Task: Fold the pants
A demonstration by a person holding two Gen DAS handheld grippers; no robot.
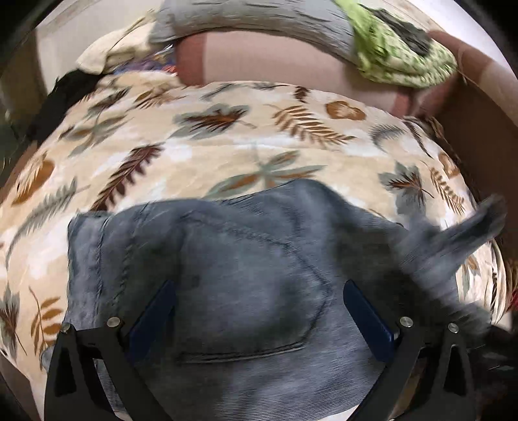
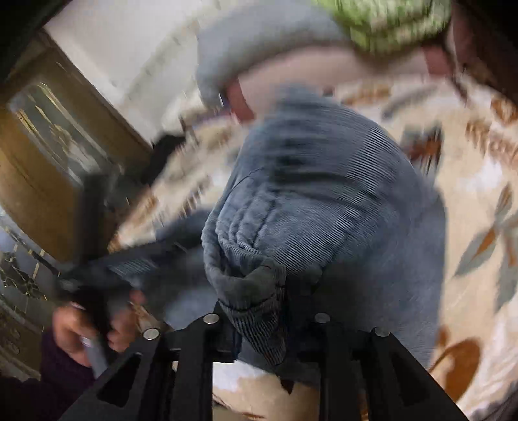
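Leaf-printed bedspread [image 1: 226,142] lies under the grey pants [image 1: 246,259], spread directly below my left gripper [image 1: 259,307], jaws wide and empty. My right gripper [image 2: 259,320], through the blur, seems to pinch a bunched pants edge.

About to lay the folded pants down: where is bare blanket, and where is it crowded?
Bare blanket lies beyond the pants, up to the pink cushion, and left of them. The far edge is crowded: grey cloth, green cloth, a pile at the far left corner.
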